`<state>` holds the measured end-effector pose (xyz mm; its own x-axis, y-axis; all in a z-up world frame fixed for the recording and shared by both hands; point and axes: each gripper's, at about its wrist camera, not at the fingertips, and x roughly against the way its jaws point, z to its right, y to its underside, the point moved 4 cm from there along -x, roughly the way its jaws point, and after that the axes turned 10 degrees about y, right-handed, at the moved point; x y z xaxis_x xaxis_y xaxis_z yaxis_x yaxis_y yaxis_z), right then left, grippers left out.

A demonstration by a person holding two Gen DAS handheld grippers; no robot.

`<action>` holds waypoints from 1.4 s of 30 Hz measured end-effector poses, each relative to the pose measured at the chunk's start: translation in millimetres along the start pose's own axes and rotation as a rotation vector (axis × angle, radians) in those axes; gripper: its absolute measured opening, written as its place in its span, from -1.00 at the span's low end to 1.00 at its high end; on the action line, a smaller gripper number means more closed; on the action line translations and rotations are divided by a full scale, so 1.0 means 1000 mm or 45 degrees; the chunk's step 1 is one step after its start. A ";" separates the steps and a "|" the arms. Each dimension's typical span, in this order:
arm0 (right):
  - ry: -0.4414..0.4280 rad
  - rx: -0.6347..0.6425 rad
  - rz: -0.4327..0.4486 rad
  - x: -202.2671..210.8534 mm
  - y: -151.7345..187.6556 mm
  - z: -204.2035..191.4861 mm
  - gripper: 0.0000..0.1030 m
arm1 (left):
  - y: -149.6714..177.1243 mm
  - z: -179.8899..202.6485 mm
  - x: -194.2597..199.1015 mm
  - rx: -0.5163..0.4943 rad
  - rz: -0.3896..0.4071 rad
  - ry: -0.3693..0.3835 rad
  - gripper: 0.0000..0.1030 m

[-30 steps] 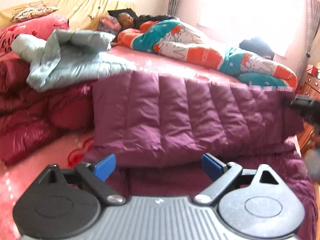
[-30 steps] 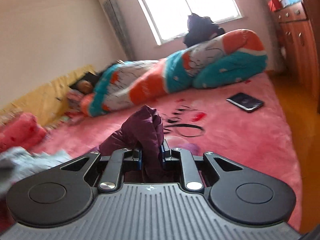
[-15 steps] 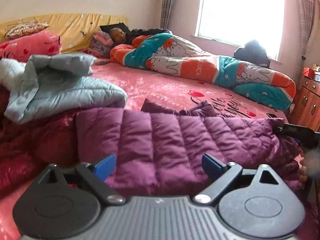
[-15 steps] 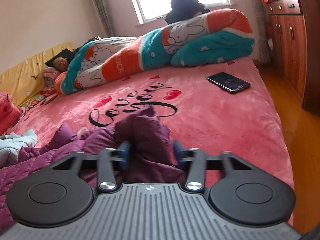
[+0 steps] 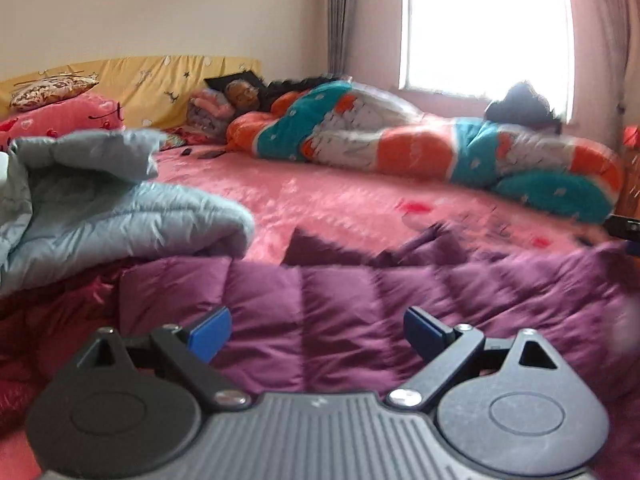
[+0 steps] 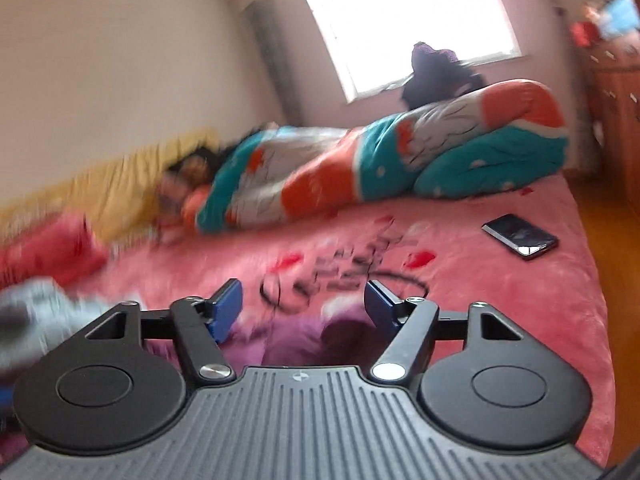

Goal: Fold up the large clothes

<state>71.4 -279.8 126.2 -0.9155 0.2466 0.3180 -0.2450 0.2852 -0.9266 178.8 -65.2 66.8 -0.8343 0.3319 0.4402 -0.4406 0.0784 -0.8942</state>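
Observation:
A purple quilted down jacket [image 5: 360, 304] lies flat on the pink bed in front of my left gripper [image 5: 316, 332], which is open and empty just above its near part. In the right wrist view a bunched end of the same purple jacket [image 6: 296, 340] lies on the bed below my right gripper [image 6: 304, 308]. The right gripper is open, with its blue pads apart and nothing between them.
A grey-blue down jacket [image 5: 100, 208] lies on a dark red garment [image 5: 48, 320] at the left. A person lies under a teal, orange and white quilt [image 5: 400, 148] along the far side. A black phone [image 6: 520, 236] lies near the bed's right edge. A wooden cabinet [image 6: 616, 120] stands at right.
My right gripper has opened and let go of the purple jacket's end, which has dropped onto the bed. The jacket now lies lower and flatter before the left gripper.

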 end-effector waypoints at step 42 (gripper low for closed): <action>-0.066 0.040 -0.186 -0.043 0.017 -0.009 1.00 | -0.011 0.032 -0.008 0.006 0.013 0.071 0.96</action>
<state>109.7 -277.6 98.1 -0.8843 0.1566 0.4399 -0.3860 0.2852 -0.8773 180.3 -98.7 75.6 -0.8189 0.3845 0.4261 -0.4341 0.0707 -0.8981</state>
